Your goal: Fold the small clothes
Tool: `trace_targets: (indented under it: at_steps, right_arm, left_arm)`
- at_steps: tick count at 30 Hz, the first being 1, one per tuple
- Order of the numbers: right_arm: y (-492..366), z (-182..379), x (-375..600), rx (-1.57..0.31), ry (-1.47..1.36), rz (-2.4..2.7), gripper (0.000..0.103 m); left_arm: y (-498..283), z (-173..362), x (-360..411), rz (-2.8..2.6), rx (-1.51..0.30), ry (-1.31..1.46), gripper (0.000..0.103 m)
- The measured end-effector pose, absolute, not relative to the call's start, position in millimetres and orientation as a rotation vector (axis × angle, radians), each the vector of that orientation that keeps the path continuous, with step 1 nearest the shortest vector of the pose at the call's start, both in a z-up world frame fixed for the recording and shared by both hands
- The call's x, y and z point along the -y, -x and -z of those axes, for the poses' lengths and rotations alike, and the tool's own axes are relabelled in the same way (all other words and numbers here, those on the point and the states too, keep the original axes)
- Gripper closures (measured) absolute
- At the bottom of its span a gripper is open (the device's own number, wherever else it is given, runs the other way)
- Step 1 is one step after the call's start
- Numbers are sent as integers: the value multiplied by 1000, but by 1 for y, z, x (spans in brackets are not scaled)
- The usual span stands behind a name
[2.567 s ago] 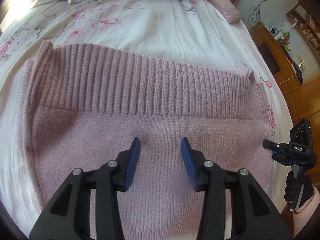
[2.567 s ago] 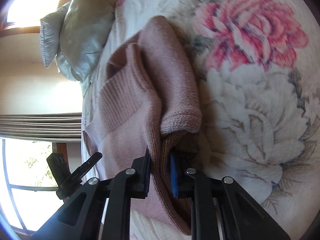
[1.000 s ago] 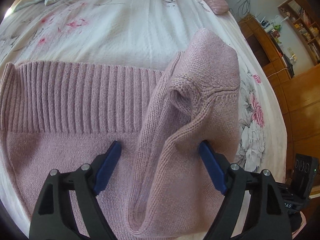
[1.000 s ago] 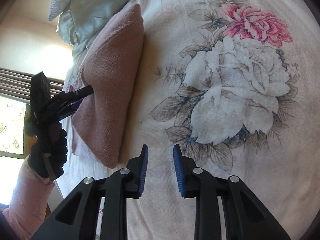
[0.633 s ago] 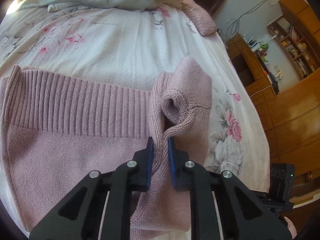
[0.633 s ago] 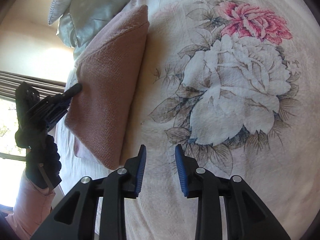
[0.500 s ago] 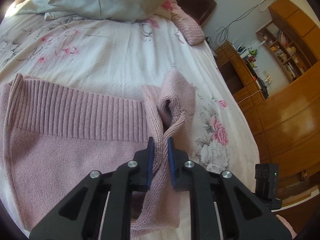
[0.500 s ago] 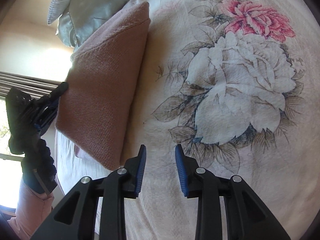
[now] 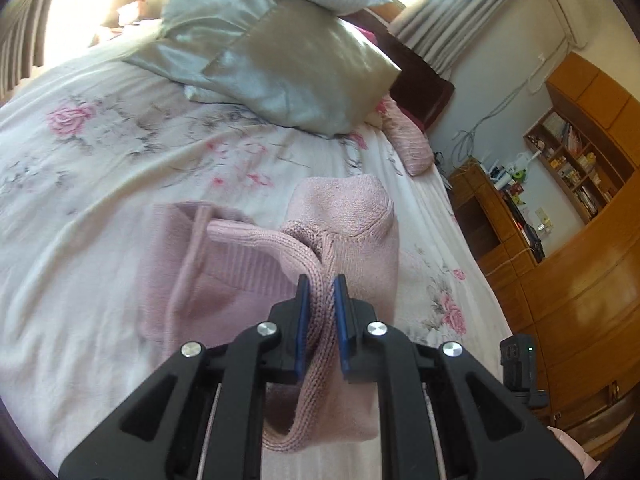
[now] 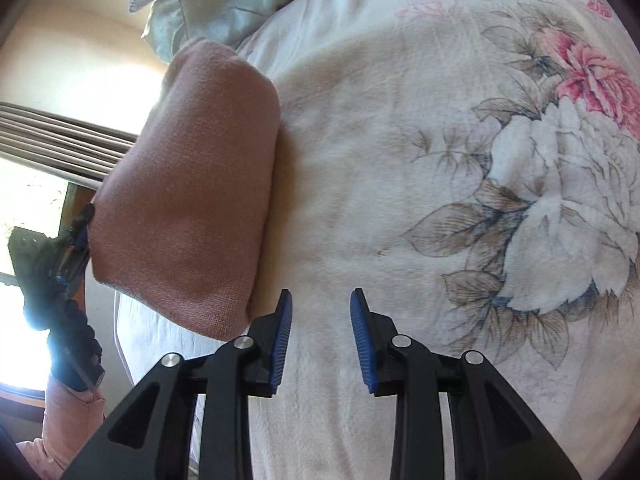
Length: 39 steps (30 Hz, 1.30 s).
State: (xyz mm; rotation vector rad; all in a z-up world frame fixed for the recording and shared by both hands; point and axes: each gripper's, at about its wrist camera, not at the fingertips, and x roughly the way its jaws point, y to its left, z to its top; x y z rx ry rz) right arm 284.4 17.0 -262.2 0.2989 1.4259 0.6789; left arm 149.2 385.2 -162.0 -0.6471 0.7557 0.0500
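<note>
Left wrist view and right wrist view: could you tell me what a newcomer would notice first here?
First, the pink sweater, pinched at a knit edge in the shut left tool and lifted off the floral bedspread. Next, the right tool, open and empty over a large printed rose, with the sweater to its left.
</note>
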Motion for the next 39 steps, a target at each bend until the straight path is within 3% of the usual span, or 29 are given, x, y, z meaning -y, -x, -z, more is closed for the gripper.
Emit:
trace_targets:
  at_steps: [4, 7, 9, 10, 15, 16, 17, 20, 23, 25, 26, 29, 32, 35, 37, 39]
  right_arm:
    - [-279, 258, -43, -1433, -290, -743, 69]
    - [-274, 259, -60, -1441, -321, -804, 56]
    - [-268, 263, -73, -1458, -354, -852, 41]
    - [-267, 266, -79, -1474, -369, -867, 39]
    - [-260, 293, -106, -1558, -354, -872, 41]
    - [-259, 299, -110, -1571, -345, -874, 48]
    - [-259, 302, -116, -1581, -333, -871, 66]
    - [-253, 294, -120, -1551, -338, -915, 77]
    - [-251, 288, -132, -1536, -225, -892, 77]
    - [-254, 297, -138, -1555, -134, -830, 77]
    - [-255, 302, -139, -1567, -115, -808, 77]
    - [-261, 309, -137, -1592, -130, -805, 66]
    - [-263, 299, -131, -1565, -88, -819, 53]
    - [-270, 277, -115, -1492, -76, -810, 50]
    - [-276, 265, -108, -1456, -94, -808, 49]
    - [-279, 256, -111, -1433, -85, -805, 49]
  left_arm:
    - [-127, 199, -411, -148, -809, 664, 92]
    - [-119, 225, -412, -187, -846, 643, 92]
    - [-115, 243, -411, -197, -885, 633, 92]
    - [-114, 250, -408, -196, -904, 624, 92]
    - [-111, 256, -405, -179, -918, 611, 91]
    - [-110, 253, -406, -177, -909, 617, 91]
    - [-109, 249, -408, -178, -896, 621, 92]
    - [-103, 226, -411, -182, -835, 589, 92]
    - [-99, 217, -412, -196, -818, 549, 93]
    - [-102, 236, -411, -229, -899, 512, 103]
    - [-105, 249, -412, -240, -950, 506, 103]
    - [-101, 284, -426, -234, -1051, 614, 103]
    - [-86, 269, -433, -235, -961, 633, 103]
    - [-86, 244, -442, -233, -887, 628, 86]
    - [-103, 229, -447, -216, -871, 613, 68]
    - [-129, 218, -451, -192, -856, 608, 64]
